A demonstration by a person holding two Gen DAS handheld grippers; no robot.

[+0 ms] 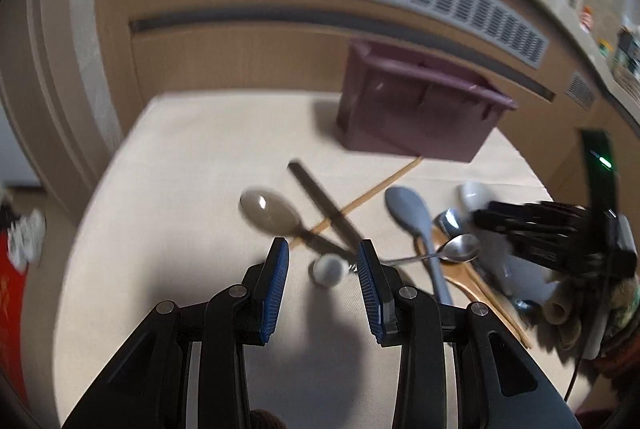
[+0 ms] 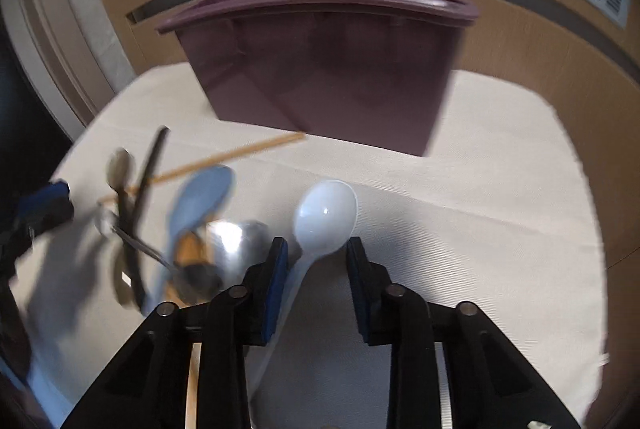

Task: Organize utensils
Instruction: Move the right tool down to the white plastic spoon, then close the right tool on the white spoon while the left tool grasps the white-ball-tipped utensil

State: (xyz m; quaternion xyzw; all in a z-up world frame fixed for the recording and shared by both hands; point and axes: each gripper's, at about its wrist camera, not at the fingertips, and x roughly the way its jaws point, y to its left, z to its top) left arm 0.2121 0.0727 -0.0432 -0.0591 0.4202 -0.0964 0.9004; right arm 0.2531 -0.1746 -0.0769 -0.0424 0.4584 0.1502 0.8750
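on the left, the left gripper (image 1: 323,259) hangs over the cloth-covered table (image 1: 180,189) with its jaws wide apart and empty; a small white round-ended utensil (image 1: 329,269) lies between the fingertips, its dark handle running up and away toward the purple bin (image 1: 416,117). further right, the right gripper (image 2: 316,257) is also open and holds nothing, straddling the white spoon (image 2: 326,217), whose handle runs back between the jaws, bowl toward the bin. the right looks better placed to close first.
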